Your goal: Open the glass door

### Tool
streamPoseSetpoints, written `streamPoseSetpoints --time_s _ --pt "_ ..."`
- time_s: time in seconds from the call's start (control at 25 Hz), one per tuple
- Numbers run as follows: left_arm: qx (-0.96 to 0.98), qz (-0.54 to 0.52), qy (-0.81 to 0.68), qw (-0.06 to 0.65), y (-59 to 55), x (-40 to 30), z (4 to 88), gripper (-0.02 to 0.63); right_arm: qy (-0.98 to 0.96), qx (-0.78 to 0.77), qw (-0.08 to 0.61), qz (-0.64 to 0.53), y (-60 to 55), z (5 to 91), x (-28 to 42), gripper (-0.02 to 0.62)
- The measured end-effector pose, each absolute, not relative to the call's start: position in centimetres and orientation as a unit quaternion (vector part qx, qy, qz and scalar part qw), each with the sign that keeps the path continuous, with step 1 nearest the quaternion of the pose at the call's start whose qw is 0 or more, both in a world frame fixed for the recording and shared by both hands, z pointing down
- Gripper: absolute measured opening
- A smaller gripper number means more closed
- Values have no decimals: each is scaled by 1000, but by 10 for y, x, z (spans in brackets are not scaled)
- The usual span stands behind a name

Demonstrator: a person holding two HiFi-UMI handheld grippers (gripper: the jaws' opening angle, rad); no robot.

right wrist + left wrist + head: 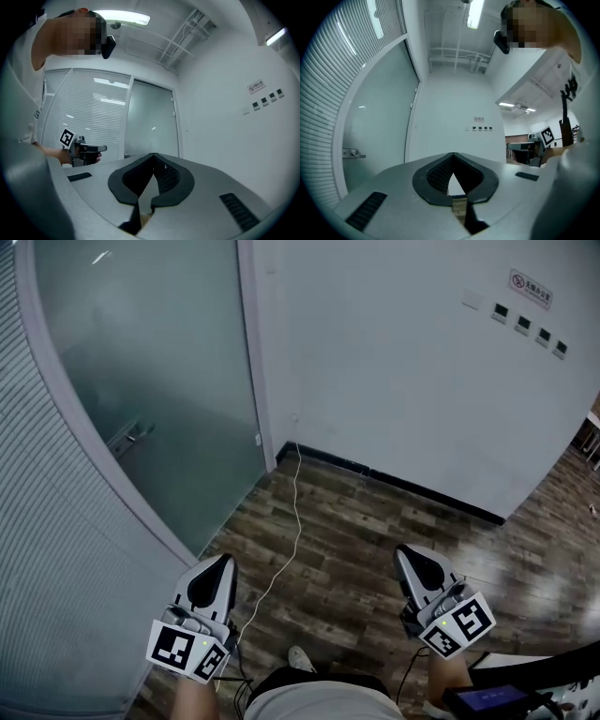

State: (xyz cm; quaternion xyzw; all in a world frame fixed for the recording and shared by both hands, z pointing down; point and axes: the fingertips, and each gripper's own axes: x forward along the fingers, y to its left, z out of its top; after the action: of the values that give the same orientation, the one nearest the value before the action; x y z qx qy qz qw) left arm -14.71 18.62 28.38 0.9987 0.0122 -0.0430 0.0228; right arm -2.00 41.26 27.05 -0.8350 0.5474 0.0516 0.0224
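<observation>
L hand-held gripper [223,563]: jaws together, nothing btwn them. R hand-held gripper [404,553]: same (tips meet, empty). Both are held low over the wood floor [366,521], well apart from each other. The frosted glass door [159,362] stands ahead-left, clear of both, w/ a metal handle [129,437]. A white cable [297,502] runs across the floor to the white wall [403,371].

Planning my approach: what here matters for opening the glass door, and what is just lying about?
For the job: glass door, lever handle, left gripper, right gripper, both shut and empty.
Just around: white floor cable, wall switches, wall sign.
</observation>
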Motion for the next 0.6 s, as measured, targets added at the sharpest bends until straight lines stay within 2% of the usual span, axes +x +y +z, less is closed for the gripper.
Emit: streamPoseSetpoints --time_s 0.6 --pt "994 -40 -97 31 52 -119 302 0 660 -750 30 31 223 290 47 2"
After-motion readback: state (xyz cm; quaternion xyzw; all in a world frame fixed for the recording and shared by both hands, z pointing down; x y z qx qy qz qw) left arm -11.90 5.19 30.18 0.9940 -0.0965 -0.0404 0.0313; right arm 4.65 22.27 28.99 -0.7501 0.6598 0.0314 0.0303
